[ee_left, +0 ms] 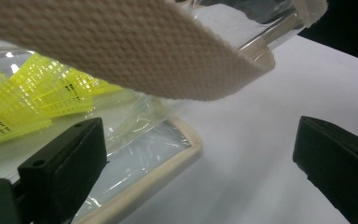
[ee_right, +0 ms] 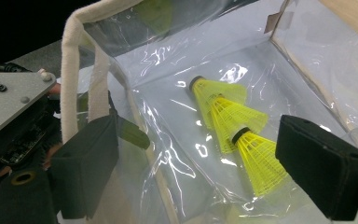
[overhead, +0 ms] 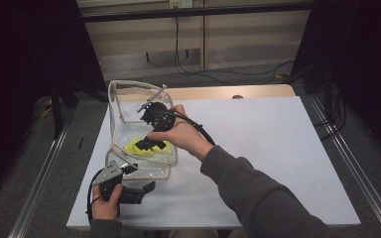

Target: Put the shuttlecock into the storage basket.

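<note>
A clear plastic bag (overhead: 129, 106) with cream fabric trim stands open on the white table (overhead: 258, 148). Nested yellow shuttlecocks (ee_right: 233, 123) lie on its bottom, seen as a yellow patch (overhead: 151, 148) in the high view. My right gripper (ee_right: 200, 140) reaches into the bag from above, open, with the shuttlecocks between and beyond its jaws, untouched. In the high view it (overhead: 149, 143) hangs just over them. My left gripper (overhead: 141, 192) rests open on the table at the bag's near edge. Its own view (ee_left: 198, 140) shows the cream strap (ee_left: 135, 56) overhead and the shuttlecocks (ee_left: 32, 100) through the plastic.
The bag's cream base edge (ee_left: 168, 163) runs between the left jaws. A wooden strip (overhead: 218, 92) lines the table's far side, with cables on the floor behind. White tabletop stretches to the right of the bag. The left gripper's grey plate (ee_right: 9, 100) sits beside the bag wall.
</note>
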`<move>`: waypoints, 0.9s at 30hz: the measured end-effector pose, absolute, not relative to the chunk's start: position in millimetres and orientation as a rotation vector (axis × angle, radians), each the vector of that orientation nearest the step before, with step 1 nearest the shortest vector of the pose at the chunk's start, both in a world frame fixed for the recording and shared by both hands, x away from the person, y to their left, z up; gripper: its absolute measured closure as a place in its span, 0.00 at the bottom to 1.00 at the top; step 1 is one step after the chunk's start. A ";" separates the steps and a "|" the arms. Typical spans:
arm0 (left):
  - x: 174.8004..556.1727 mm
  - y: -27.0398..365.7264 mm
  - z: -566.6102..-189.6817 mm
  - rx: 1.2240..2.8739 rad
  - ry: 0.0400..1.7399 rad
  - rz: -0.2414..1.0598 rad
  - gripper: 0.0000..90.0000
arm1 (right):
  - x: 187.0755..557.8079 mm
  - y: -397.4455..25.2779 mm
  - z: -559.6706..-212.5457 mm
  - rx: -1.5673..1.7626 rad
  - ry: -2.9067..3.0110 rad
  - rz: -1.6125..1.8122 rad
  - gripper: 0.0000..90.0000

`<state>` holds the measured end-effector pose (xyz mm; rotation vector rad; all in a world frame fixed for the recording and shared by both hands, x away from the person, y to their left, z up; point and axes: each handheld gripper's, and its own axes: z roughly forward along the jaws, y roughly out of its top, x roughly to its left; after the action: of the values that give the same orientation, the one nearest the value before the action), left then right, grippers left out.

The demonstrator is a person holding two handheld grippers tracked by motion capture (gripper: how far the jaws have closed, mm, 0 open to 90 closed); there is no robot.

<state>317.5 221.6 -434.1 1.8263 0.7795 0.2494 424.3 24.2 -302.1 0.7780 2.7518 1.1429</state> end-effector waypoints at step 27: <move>318.7 222.1 -433.9 1.830 0.760 0.231 0.03 | 415.8 -1.9 -293.2 0.748 2.748 1.198 0.07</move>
<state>318.7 222.1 -433.9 1.8297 0.7604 0.2307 415.8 -1.9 -293.2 0.7476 2.7483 1.1978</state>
